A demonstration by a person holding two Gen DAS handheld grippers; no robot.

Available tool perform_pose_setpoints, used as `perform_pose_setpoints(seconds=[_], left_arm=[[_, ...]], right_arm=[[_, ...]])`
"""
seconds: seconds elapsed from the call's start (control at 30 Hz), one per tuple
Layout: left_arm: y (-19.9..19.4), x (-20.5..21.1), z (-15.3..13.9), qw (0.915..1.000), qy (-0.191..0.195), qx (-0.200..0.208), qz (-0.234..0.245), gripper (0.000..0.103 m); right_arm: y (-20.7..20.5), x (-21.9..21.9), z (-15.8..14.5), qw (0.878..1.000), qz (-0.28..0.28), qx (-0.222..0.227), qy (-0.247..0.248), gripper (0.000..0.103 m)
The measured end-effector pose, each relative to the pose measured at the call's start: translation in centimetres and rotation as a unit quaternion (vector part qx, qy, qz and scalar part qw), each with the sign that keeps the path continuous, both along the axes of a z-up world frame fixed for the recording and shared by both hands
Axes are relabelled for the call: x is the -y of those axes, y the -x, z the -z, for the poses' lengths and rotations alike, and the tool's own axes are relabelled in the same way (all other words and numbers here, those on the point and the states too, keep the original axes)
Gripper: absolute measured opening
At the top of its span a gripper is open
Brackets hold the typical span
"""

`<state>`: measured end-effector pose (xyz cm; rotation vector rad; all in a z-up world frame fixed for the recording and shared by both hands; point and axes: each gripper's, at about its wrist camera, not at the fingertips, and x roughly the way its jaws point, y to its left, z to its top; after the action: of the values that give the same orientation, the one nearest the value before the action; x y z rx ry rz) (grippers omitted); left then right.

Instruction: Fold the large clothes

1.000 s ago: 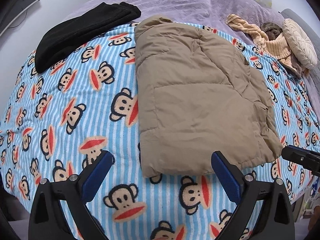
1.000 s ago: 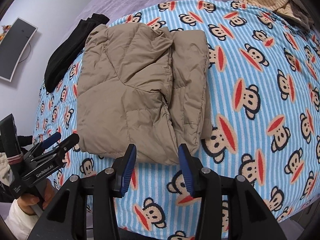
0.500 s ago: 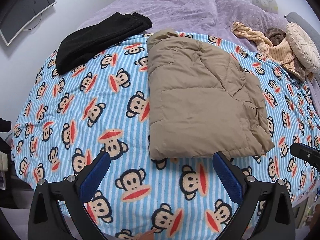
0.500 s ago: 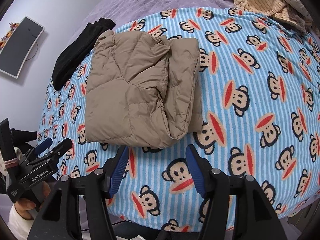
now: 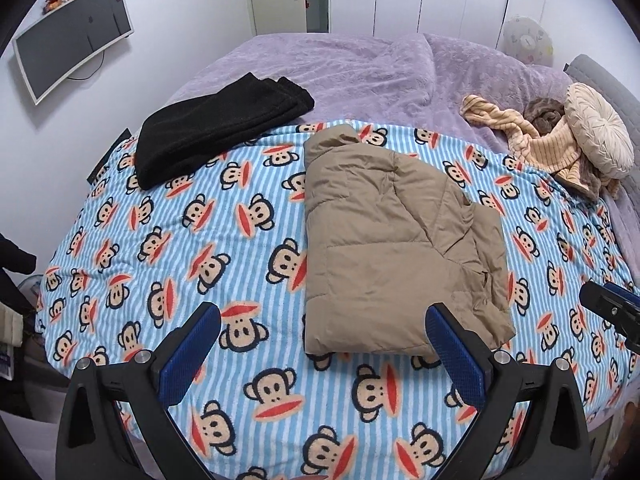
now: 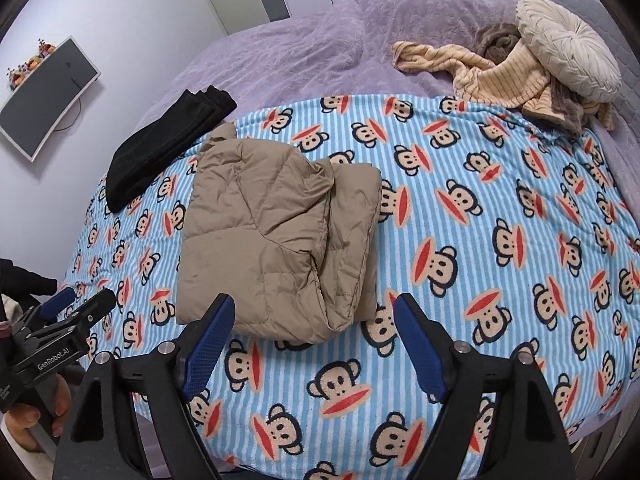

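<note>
A tan puffer jacket [image 5: 384,236] [image 6: 276,236] lies folded into a rough rectangle on the blue striped monkey-print blanket [image 5: 200,240] [image 6: 500,220]. My left gripper [image 5: 322,350] hangs above the blanket near the jacket's near edge, open, with nothing between its blue pads [image 5: 454,356]. My right gripper [image 6: 314,336] is held above the jacket's near right corner; its jaws are opening and hold nothing. The left gripper [image 6: 76,312] also shows at the left edge of the right wrist view, held by a hand [image 6: 24,416].
A folded black garment [image 5: 212,128] [image 6: 160,148] lies at the blanket's far left. Striped beige clothes [image 5: 536,140] [image 6: 492,76] and a round cream cushion [image 5: 600,128] [image 6: 568,52] sit at the far right on the purple bedspread [image 5: 360,72]. A wall monitor [image 5: 72,40] hangs left.
Both grippers have risen and pulled back from the jacket, so more of the bed and room shows. The right gripper's jaws have spread wider. The jacket has stayed folded in place.
</note>
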<state>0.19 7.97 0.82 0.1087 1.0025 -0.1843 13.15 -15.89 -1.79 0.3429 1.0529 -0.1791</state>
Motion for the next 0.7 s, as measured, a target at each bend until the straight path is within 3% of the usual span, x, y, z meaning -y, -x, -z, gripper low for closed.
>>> perform_pose_setpoints(seconds=[0.23,0.27,0.3,0.4,0.7], left_arm=[[0.3,0.0,-1.6,0.9998,-0.003,0.018,-0.011,0.102],[0.3,0.0,-1.8,0.9997,-0.003,0.019,-0.012,0.102],[0.4,0.0,-1.9,0.9997,-0.003,0.020,-0.013,0.102],[0.4,0.0,-2.1,0.9996,-0.003,0.024,-0.014,0.102],[0.4,-0.1,-2.4,0.9995,0.000,0.024,-0.022,0.102]], right_arm=[[0.0,-0.3,-1.5,1.000,0.009,0.023,0.018,0.088],[0.0,-0.4,-1.6,0.999,0.011,0.024,0.022,0.099],[0.0,-0.3,-1.8,0.999,0.013,0.028,0.025,0.103],[0.2,-0.4,-2.4,0.998,0.019,0.047,0.042,0.103],[0.1,-0.6,-2.5,0.998,0.011,0.040,0.055,0.103]])
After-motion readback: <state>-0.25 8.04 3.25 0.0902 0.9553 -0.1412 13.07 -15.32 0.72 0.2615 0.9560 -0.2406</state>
